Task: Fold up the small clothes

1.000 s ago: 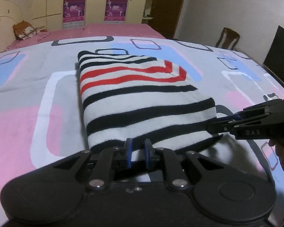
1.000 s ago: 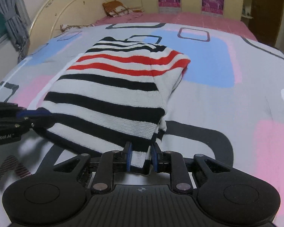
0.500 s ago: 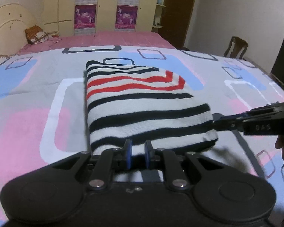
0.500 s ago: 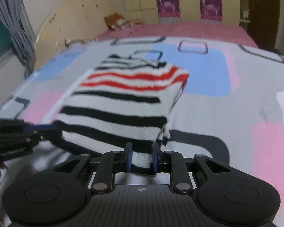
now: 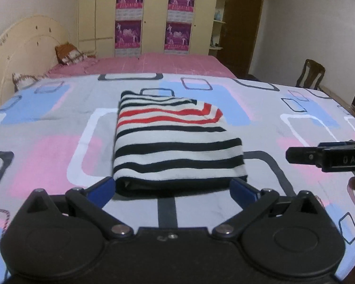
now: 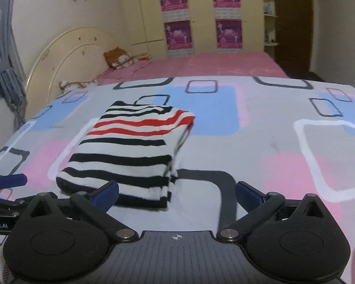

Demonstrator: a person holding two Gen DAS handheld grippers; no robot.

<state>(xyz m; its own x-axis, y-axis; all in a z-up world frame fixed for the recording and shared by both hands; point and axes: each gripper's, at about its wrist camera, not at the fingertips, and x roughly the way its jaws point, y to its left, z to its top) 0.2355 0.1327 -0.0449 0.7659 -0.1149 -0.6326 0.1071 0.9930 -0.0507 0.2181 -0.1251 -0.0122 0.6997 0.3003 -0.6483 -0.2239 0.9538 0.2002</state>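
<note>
You are seeing "OAS" in pale letters on the right gripper body in your left wrist view. You are seeing "Robot.AI", its start cut off, on the left gripper body.

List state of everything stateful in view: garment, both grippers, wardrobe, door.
striped sweater: folded into a compact rectangle, lying flat on the bedsheet, not held
left gripper: fingers opening, spread wide, nothing between them
right gripper: fingers opening, spread wide, clear of the sweater
wardrobe: doors shut
door: shut, as far as visible
</note>
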